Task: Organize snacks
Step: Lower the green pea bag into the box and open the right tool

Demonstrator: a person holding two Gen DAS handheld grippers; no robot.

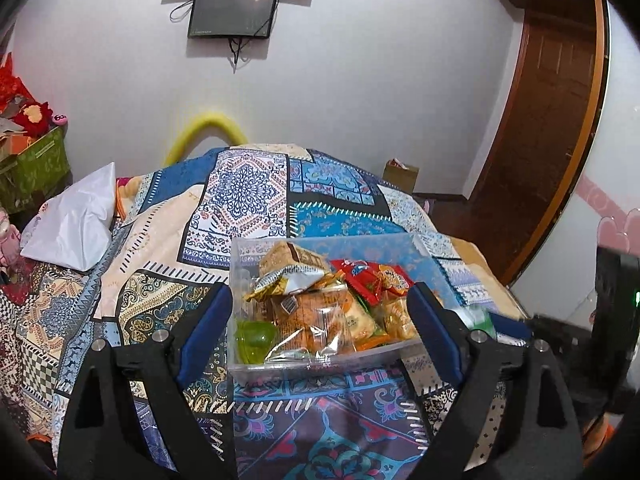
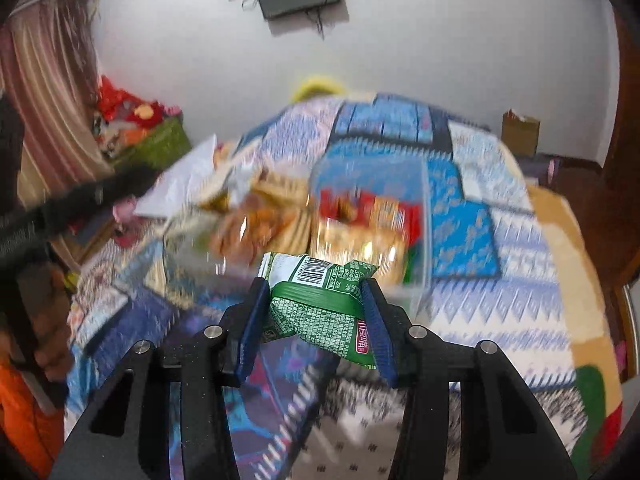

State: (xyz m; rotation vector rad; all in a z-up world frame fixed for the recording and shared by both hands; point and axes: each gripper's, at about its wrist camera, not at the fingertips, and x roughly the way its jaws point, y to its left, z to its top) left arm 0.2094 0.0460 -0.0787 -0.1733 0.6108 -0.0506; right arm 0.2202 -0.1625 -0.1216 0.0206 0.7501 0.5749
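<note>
Progress: clear plastic bin (image 1: 430, 256) on the patchwork quilt (image 1: 168, 240) already holds most snacks | your right gripper (image 2: 316, 312) grips a green foil snack packet (image 2: 320, 300), yet to go in | left gripper (image 1: 320, 324) wide, empty

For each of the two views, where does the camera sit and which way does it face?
Left wrist: on the left gripper, looking forward and down over open jaws at the clear snack box on the patterned quilt.
Right wrist: on the right gripper, facing likewise, jaws shut on a green snack packet; a hand shows at left.
Shared: box, quilt, wall screen.
</note>
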